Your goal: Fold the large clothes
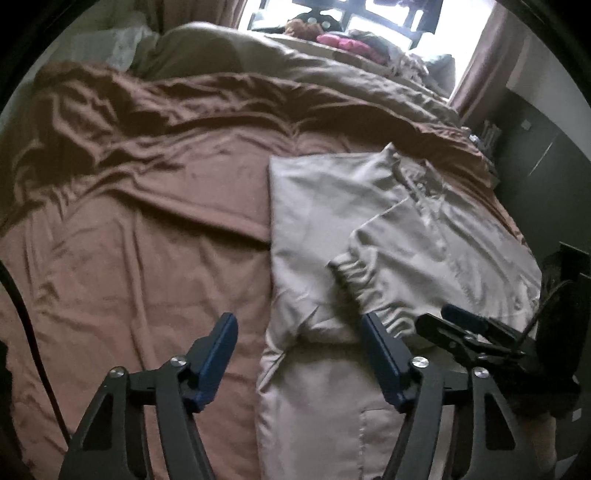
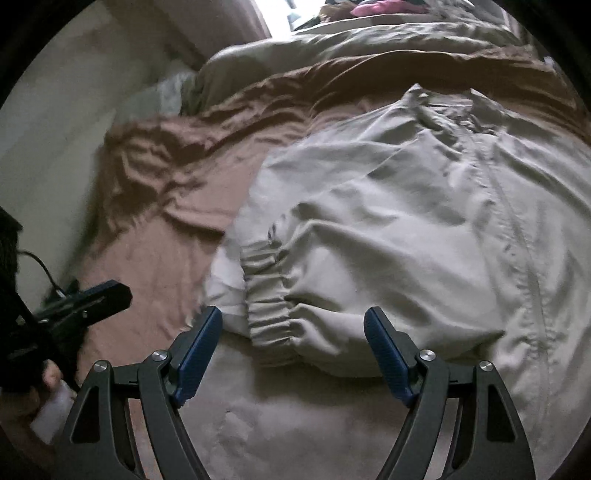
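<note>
Jacket [image 2: 388,229] cuff [image 2: 269,314] between open right fingers [image 2: 384,354], untouched.

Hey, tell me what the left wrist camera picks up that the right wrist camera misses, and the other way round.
Left wrist only: the bright window with its curtain, dark furniture at the right, and the jacket's straight folded left edge.

Right wrist only: the pale wall on the left, and a hand holding the left gripper.

Both: the beige jacket on the brown bedsheet, its elastic cuff, a pink item far off, and open, empty blue-padded jaws.
</note>
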Available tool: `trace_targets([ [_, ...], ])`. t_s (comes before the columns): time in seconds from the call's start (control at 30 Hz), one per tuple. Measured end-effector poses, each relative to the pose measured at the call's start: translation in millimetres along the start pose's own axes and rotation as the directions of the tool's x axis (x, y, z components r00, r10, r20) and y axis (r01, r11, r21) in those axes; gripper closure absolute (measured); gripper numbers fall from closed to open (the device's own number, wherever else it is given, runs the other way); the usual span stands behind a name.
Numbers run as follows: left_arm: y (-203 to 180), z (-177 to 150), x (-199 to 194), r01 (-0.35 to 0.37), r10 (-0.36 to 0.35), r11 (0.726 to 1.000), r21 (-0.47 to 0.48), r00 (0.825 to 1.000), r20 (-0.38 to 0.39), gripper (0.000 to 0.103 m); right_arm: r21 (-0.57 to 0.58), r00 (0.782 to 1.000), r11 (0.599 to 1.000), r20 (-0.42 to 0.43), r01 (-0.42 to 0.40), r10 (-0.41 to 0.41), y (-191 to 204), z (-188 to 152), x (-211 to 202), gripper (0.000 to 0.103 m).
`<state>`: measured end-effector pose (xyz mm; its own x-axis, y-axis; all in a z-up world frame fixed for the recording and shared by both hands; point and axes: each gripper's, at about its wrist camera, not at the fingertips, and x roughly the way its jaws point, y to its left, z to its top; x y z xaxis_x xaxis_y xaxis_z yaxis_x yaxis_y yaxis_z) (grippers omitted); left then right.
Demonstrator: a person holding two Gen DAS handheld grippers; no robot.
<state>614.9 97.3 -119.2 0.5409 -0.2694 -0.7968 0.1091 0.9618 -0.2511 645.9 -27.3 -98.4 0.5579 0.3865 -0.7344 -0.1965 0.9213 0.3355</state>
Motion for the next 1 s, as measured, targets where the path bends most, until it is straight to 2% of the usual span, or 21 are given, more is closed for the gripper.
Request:
trace_targets([
  [0.1, 11, -8, 13, 0.005, -0.005, 1.0, -0.008, 1.0, -0.024, 0.038, -0.05, 0.998, 0.998, -0.03, 0.05, -0.051, 12, -2, 19, 0.025],
  [0.17, 17, -13, 22, 0.016, -0.017, 1.0, -0.019, 0.999, -0.037, 0.045, -0.068, 0.997, 0.995, -0.037, 0.067, -0.07, 20, -2, 27, 0.025],
  [0.27, 25, -18, 35, 0.027, -0.03, 0.999, -0.042, 0.998, -0.061, 0.047, -0.079, 0.993, 0.992, -0.056, 0.103, -0.108, 22, -5, 41, 0.027],
  [0.33, 28, -23, 42, 0.032, -0.036, 0.998, -0.048, 0.996, -0.078, 0.048, -0.096, 0.989, 0.986, -0.05, 0.137, -0.142, 25, -8, 47, 0.036],
  [0.37, 27, -24, 45, 0.032, -0.035, 0.998, -0.045, 0.996, -0.084, 0.048, -0.11, 0.989, 0.984, -0.039, 0.138, -0.143, 27, -9, 46, 0.055],
  [0.4, 27, -26, 47, 0.03, -0.034, 0.999, -0.039, 0.995, -0.091, 0.048, -0.128, 0.989, 0.982, -0.036, 0.139, -0.145, 31, -10, 46, 0.067],
  [0.5, 27, -29, 54, 0.018, -0.021, 0.999, -0.029, 0.994, -0.11, 0.048, -0.123, 0.992, 0.985, -0.023, 0.123, -0.127, 30, -9, 42, 0.07],
  [0.7, 22, -28, 56, -0.002, -0.001, 1.0, -0.027, 0.994, -0.11, 0.048, -0.019, 0.998, 0.999, 0.046, 0.037, -0.036, 4, -3, 8, 0.072],
  [1.0, 1, -24, 57, -0.038, 0.04, 0.999, 0.02, 0.994, -0.1, 0.048, 0.179, 0.983, 0.983, 0.186, -0.033, -0.001, -72, -4, -65, 0.079],
])
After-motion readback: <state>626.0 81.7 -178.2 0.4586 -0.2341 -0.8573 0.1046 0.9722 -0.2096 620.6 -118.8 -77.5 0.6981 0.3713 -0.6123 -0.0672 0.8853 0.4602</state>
